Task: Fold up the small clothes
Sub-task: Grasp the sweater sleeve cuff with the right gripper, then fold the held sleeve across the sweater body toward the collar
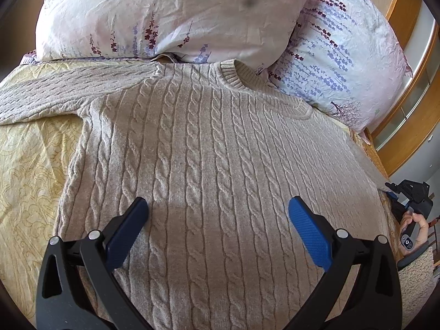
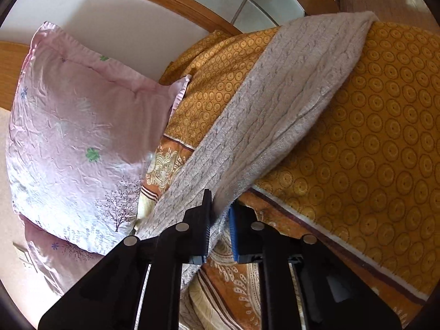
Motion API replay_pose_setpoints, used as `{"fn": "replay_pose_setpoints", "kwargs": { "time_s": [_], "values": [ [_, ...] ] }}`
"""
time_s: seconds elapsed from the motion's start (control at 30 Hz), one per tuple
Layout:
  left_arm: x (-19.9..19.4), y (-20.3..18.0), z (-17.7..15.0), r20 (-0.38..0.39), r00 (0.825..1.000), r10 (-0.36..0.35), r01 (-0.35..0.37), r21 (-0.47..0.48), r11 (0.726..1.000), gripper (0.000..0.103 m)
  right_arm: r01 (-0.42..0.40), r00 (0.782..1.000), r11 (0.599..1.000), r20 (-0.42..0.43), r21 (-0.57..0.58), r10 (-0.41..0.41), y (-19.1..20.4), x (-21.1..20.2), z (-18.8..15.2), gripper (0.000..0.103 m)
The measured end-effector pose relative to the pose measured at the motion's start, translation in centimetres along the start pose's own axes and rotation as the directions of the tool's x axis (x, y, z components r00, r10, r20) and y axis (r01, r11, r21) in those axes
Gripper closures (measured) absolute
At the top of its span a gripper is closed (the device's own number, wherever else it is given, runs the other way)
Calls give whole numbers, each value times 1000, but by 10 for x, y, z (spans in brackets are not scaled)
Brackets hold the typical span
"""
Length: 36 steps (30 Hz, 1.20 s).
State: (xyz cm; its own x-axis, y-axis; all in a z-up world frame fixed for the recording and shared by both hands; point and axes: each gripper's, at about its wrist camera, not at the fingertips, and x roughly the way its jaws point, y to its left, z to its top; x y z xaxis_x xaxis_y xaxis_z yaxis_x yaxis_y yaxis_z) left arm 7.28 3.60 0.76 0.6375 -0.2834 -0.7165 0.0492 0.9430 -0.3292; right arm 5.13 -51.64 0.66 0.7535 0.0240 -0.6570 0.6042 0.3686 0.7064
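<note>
A beige cable-knit sweater (image 1: 209, 148) lies flat on the bed, front up, neck toward the pillows, one sleeve stretched out to the left. My left gripper (image 1: 217, 214) hovers open just above its lower chest, empty. My right gripper (image 2: 220, 214) is shut on the sweater's other sleeve (image 2: 275, 115), which hangs over the side of the bed. That gripper (image 1: 407, 195) also shows at the right edge of the left wrist view, held by a hand.
Two floral pillows (image 1: 170, 13) lean at the head of the bed, one also in the right wrist view (image 2: 82, 137). A yellow patterned bedspread (image 1: 30, 159) covers the bed, and its orange side (image 2: 371, 148) drapes down. A wooden headboard (image 1: 407, 88) stands behind.
</note>
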Motion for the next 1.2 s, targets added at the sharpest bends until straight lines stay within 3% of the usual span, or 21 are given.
{"fn": "replay_pose_setpoints", "kwargs": {
  "time_s": [0.17, 0.4, 0.6, 0.73, 0.83, 1.0, 1.03, 1.13, 1.17, 1.2],
  "values": [
    [-1, 2, 0, 7, 1000, -13, 14, -16, 1000, 2, 1, 997, 988, 70, -151, 9, 36, -11, -4, 92],
    [6, -9, 1, -20, 998, 61, -60, 43, 997, 2, -78, 991, 931, 72, -356, 111, 90, -24, -21, 92],
    [5, -5, 2, -18, 999, 48, -47, 39, 998, 2, -223, 974, 808, -97, -544, 204, 139, -13, -73, 92],
    [3, -4, 3, -15, 999, 38, -38, 32, 999, 2, -279, 955, 743, -261, -609, 144, 160, 17, -128, 92],
    [3, -4, 3, -15, 999, 37, -37, 31, 999, 2, -279, 934, 738, -353, -614, 60, 161, 45, -163, 92],
    [0, -3, 3, -13, 999, 30, -30, 25, 999, 2, -218, 917, 731, -392, -646, -74, 155, 62, -198, 89],
    [0, -3, 3, -12, 1000, 28, -28, 24, 999, 2, -217, 912, 741, -403, -635, -78, 155, 60, -199, 85],
    [-1, -3, 3, -11, 1000, 24, -23, 20, 1000, 2, -260, 879, 793, -475, -550, -42, 148, 48, -189, 54],
    [-1, -3, 3, -10, 1000, 23, -23, 18, 1000, 2, -268, 875, 809, -483, -523, -22, 144, 39, -185, 46],
    [-2, -3, 3, -10, 1000, 22, -22, 16, 1000, 2, -275, 877, 819, -481, -504, -1, 141, 29, -179, 45]
  ]
}}
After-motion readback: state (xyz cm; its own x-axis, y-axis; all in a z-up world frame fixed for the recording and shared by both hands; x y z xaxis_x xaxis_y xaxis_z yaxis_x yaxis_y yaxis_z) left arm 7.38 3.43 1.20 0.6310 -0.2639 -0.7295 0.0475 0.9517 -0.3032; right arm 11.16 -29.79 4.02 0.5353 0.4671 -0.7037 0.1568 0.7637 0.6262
